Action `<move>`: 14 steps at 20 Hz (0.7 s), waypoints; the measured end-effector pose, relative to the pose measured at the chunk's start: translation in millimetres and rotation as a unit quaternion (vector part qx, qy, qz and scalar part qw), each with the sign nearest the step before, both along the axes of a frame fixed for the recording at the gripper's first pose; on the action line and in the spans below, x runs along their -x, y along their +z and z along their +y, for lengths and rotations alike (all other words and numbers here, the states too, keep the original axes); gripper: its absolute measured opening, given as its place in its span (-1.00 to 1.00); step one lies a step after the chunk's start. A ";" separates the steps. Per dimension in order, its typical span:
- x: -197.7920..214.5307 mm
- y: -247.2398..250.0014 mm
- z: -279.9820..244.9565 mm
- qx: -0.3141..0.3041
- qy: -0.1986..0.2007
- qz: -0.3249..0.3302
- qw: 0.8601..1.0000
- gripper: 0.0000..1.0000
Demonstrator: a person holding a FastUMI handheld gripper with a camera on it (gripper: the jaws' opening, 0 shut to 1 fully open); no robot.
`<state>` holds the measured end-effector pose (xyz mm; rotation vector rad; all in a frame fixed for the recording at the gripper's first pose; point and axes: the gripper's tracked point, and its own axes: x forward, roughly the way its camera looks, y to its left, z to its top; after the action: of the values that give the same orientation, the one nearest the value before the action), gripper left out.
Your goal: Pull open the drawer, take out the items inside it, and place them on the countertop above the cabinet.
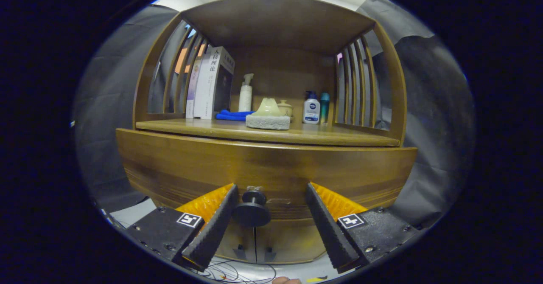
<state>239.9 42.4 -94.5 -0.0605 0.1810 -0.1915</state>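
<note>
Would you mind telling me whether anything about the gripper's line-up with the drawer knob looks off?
Yes: the open gripper sits off-centre. The drawer knob lies close against its left-hand finger, leaving a wide gap to the other.

Tool at the closed wooden drawer's dark round knob

The tool (269,209) stands open, its fingers (214,229) either side of the dark round knob (252,209) on the wooden drawer front (263,167); the left finger is just beside the knob, the right well apart. Above the knob, the wooden bench (339,137) carries upright books (210,82), a blue cloth (232,115), a white spray bottle (245,93), a grey tissue box (268,120) and a white lotion bottle (311,110).
</note>
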 end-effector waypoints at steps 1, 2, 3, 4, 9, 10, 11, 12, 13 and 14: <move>-2.5 -1.7 -0.1 0.000 -0.001 0.002 1.000 1.00; -5.1 -2.4 -1.0 -0.002 -0.001 0.005 1.000 1.00; -7.5 -2.6 -1.4 -0.006 -0.002 0.006 1.000 1.00; -12.2 -2.6 -1.8 -0.009 -0.002 0.009 1.000 1.00; -27.5 -0.7 -3.5 -0.015 -0.007 0.019 1.000 1.00; -30.0 -2.5 0.1 -0.013 -0.010 0.024 1.000 1.00; -29.9 -0.1 0.2 -0.014 -0.011 0.022 1.000 1.00; -29.6 -1.2 0.1 -0.015 -0.010 0.021 1.000 1.00; -29.8 -0.4 -0.2 -0.016 -0.009 0.023 1.000 1.00; -30.7 -0.6 -0.2 -0.016 -0.007 0.023 1.000 1.00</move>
<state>270.6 42.2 -95.2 -0.0323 0.2304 -0.2017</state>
